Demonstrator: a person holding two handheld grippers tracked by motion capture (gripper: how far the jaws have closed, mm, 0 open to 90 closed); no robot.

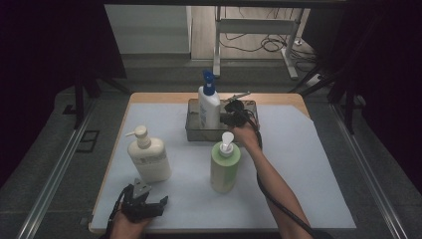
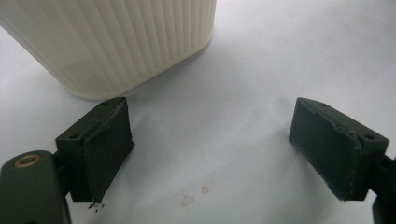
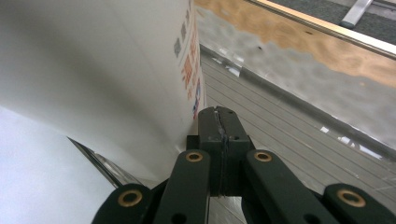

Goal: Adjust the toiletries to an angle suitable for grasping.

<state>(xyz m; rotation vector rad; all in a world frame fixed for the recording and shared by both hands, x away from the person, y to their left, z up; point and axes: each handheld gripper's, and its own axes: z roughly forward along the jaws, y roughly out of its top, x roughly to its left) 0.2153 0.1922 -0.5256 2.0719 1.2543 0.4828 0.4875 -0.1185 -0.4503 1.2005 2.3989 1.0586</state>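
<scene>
right gripper (image 3: 219, 116) jaws together, empty, inside tray (image 1: 195, 130), touching spray bottle (image 1: 209, 102) side; bottle upright. left gripper (image 2: 210, 149) jaws apart, cream bottle (image 2: 112, 42) just beyond.

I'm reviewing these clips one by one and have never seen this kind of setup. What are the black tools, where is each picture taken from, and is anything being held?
A person works at a table covered in white, with a hand-held two-jaw gripper in each hand. The high view looks down from above the person's side. The other two pictures come from cameras riding on the grippers.

On the table stand a cream pump bottle, a green pump bottle and, farther back, a metal tray holding a white spray bottle with a blue trigger.

The left gripper rests near the cream bottle, its jaws wide apart and holding nothing. The right gripper reaches into the tray beside the spray bottle; its jaws are pressed together with nothing between them.
</scene>
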